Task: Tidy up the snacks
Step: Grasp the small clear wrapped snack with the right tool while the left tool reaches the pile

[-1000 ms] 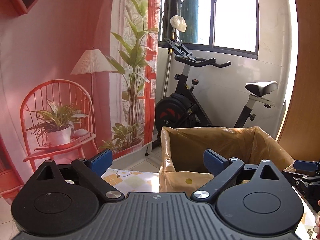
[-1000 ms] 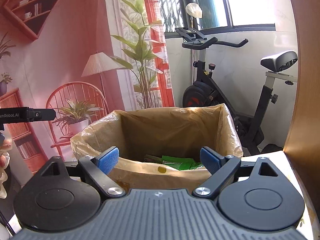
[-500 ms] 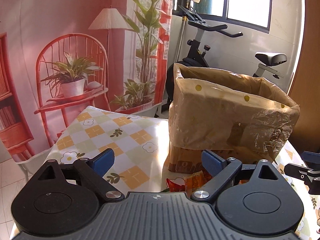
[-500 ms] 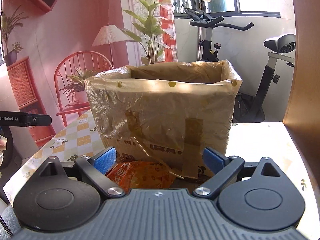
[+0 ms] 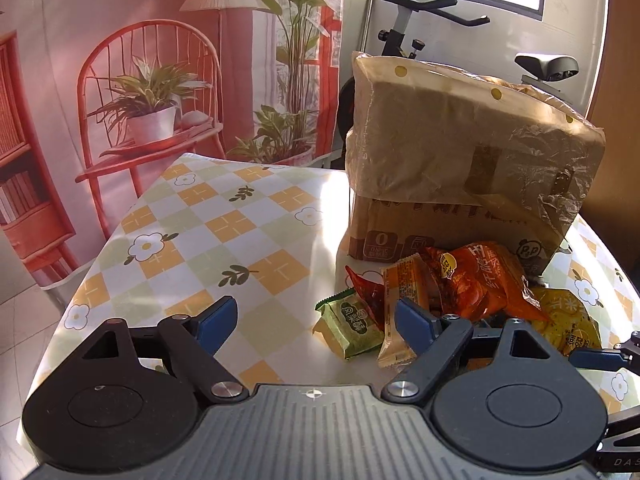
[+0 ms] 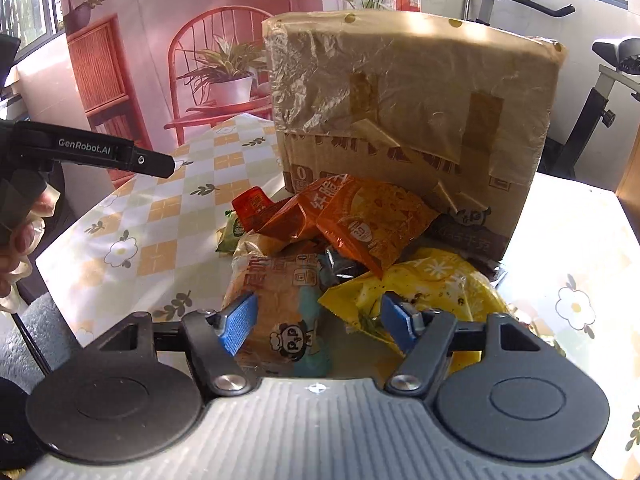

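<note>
A pile of snack packets lies on the table in front of a cardboard box (image 6: 408,100) lined with a plastic bag. My right gripper (image 6: 318,322) hangs low over the pile with its jaws closing. A cream and teal packet (image 6: 288,300) lies between the fingers, not pressed by the pads. A yellow bag (image 6: 424,280) sits by the right finger and an orange bag (image 6: 372,216) beyond. My left gripper (image 5: 316,322) is also closing, with only tablecloth between its fingers. A green packet (image 5: 352,324) and a tan packet (image 5: 404,292) lie by its right finger.
The table has a checked flower cloth (image 5: 208,232), with its edges at left and near. The left gripper (image 6: 116,156) and a hand (image 6: 16,236) appear at the left of the right wrist view. An exercise bike (image 5: 544,68) stands behind the box.
Both views have dropped from looking into the box to the snack pile on the table in front of it. The right gripper's fingers have come closer together.
</note>
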Motion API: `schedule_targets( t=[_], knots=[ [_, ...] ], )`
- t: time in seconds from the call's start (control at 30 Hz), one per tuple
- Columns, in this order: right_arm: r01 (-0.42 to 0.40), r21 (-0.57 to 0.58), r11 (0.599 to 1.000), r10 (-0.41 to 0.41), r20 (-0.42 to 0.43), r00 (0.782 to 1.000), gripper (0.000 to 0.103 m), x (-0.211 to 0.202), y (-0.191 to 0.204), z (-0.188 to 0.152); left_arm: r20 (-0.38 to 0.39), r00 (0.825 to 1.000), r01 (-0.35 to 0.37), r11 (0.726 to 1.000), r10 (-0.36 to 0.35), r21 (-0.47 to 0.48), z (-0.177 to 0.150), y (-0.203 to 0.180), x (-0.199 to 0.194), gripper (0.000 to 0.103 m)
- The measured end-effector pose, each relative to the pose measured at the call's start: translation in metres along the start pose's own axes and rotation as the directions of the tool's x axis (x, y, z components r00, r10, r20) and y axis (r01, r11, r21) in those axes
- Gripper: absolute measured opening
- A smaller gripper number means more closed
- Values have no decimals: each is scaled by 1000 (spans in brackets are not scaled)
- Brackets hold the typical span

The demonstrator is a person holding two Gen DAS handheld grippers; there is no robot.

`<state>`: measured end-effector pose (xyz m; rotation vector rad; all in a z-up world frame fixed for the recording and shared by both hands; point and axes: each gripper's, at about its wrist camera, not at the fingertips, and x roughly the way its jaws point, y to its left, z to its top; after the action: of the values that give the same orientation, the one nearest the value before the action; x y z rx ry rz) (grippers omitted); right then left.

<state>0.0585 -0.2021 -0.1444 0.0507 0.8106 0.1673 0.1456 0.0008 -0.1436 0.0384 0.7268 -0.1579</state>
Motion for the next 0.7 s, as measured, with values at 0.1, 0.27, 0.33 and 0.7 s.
schedule_targets(
  t=[0.1,0.27,0.33,0.7],
  knots=[
    [-65,-23,998,63,-80,995,60,11,16,-14,-28,1000,3,1000,-3,-2,-10,4,2,86],
    [-144,6,990,143,-190,971,52,35,25,-27,-64,998,9,1000,-10,-11,-27,8,4,83],
    [-132,-11,991,127,-215,968,48,41,29,-30,-70,997,12,1000,-12,-6,-33,9,3,83],
    [-87,22,996,90,-227,970,19,34,19,-34,-105,994,37,999,-39,-19,-42,10,12,76]
  ],
)
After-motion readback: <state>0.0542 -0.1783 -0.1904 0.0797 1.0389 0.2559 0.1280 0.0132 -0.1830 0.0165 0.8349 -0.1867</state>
